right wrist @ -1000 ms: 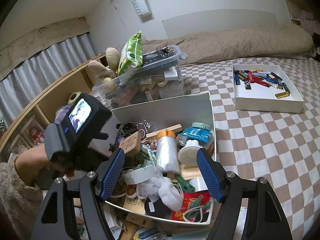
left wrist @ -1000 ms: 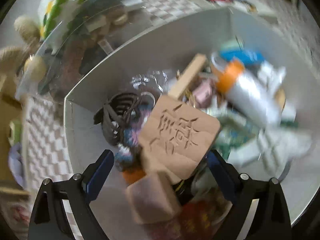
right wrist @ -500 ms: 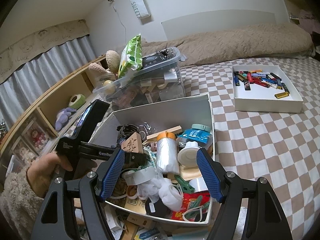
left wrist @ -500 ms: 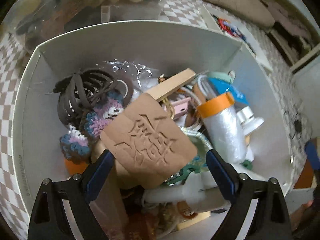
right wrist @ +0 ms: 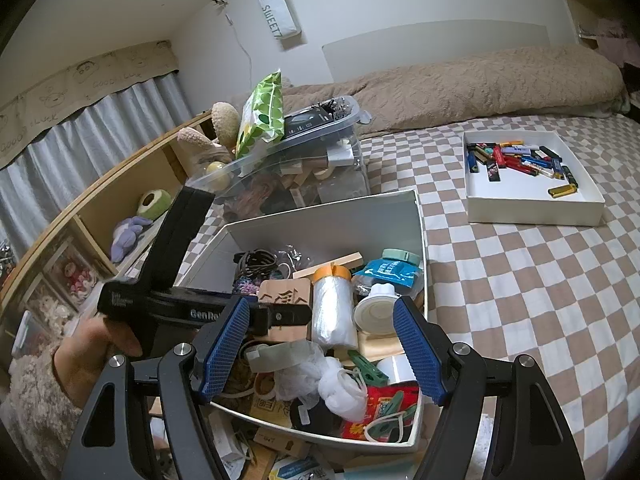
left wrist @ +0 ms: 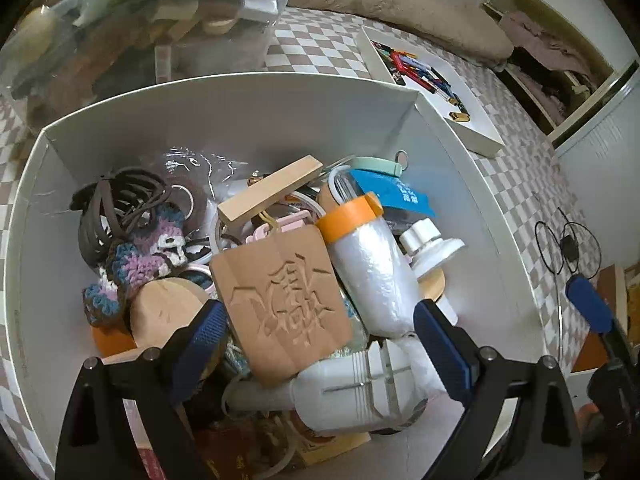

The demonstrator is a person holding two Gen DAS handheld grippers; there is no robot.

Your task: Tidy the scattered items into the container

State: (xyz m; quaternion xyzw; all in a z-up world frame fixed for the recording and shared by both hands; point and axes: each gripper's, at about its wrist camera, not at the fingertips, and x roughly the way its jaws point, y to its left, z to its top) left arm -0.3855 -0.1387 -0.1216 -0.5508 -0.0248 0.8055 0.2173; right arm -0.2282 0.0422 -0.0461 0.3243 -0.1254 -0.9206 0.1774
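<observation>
A white box [left wrist: 248, 112] on the bed holds a heap of small items. A carved wooden plaque [left wrist: 282, 304] lies on top of the heap, next to a foil-wrapped roll with an orange cap [left wrist: 370, 268], a wooden block [left wrist: 270, 194] and a crocheted toy [left wrist: 140, 256]. My left gripper [left wrist: 320, 344] is open and empty just above the plaque. My right gripper [right wrist: 320, 348] is open and empty over the near part of the box [right wrist: 332, 216]. The left gripper's body [right wrist: 176, 280] shows at the box's left side in the right wrist view.
A shallow white tray [right wrist: 532, 204] of lighters and batteries lies on the checkered bedspread at the right. A clear lidded bin [right wrist: 304, 164] stands behind the box. More loose items [right wrist: 276, 444] lie in front of the box. A wooden shelf [right wrist: 120, 200] runs along the left.
The plaque has left my left gripper's jaws and now lies on the heap. My left gripper has swung lower and level over the box. My right gripper has barely moved.
</observation>
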